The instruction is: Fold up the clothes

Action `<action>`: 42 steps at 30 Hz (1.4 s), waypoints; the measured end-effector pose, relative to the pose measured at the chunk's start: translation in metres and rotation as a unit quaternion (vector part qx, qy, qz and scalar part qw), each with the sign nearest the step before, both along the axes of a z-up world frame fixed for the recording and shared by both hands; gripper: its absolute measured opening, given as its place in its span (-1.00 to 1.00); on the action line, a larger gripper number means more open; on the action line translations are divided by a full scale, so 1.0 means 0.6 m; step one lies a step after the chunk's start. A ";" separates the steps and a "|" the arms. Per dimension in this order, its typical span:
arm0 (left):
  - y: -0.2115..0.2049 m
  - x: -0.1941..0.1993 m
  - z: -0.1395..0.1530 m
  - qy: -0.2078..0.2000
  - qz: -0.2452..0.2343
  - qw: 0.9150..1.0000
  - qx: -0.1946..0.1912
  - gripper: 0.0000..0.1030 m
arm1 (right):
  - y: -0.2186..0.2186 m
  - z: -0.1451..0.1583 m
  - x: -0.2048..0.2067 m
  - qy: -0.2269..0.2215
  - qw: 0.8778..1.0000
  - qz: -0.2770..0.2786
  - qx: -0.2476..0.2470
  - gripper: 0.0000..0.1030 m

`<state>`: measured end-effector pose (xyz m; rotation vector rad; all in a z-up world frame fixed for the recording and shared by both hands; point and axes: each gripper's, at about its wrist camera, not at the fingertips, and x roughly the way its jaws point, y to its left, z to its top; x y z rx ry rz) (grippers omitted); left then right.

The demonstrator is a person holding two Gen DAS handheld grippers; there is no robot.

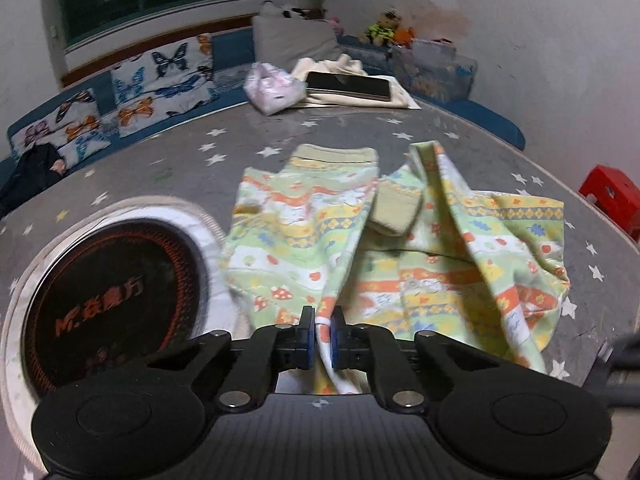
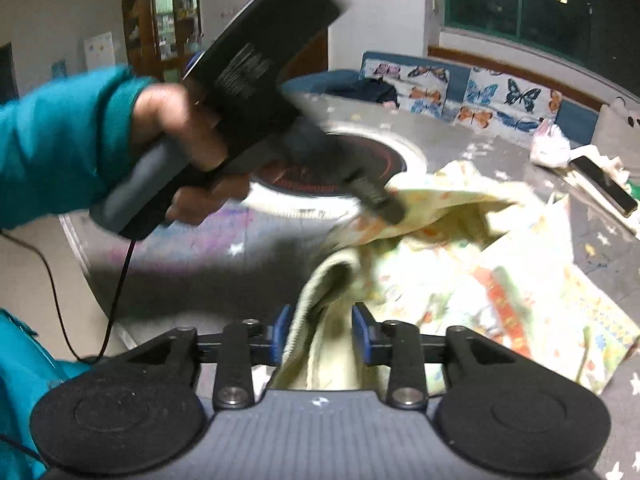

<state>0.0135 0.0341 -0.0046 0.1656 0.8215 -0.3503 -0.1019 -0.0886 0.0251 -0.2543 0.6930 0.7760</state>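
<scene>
Left gripper [image 1: 322,334] pinches the garment [image 1: 400,248] edge, lower centre. Right gripper [image 2: 320,336], jaws apart, straddles its cuff [image 2: 320,292], lower centre; grip unclear.

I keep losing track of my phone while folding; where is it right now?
In the left wrist view the phone lies at the table's far edge on a cream cloth, just right of a pink bag, beyond the patterned garment.

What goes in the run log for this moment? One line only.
left tool: shut on pastel patterned cotton garment | right tool: around its ribbed cuff, grip unclear | garment: crumpled, unfolded on grey star-print table
</scene>
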 end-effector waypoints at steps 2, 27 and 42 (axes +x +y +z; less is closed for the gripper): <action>0.019 -0.009 0.000 0.002 0.011 1.000 -0.007 -0.86 | -0.016 0.017 0.007 -0.002 1.000 -0.013 0.022 -0.07; 0.114 -0.124 0.020 0.002 0.037 0.999 -0.014 -0.87 | -0.070 -0.036 0.177 -0.008 0.984 -0.177 0.011 -0.71; 0.146 -0.177 0.009 0.035 0.005 0.999 -0.015 -0.84 | -0.105 0.010 0.082 -0.022 0.988 -0.154 0.001 -0.87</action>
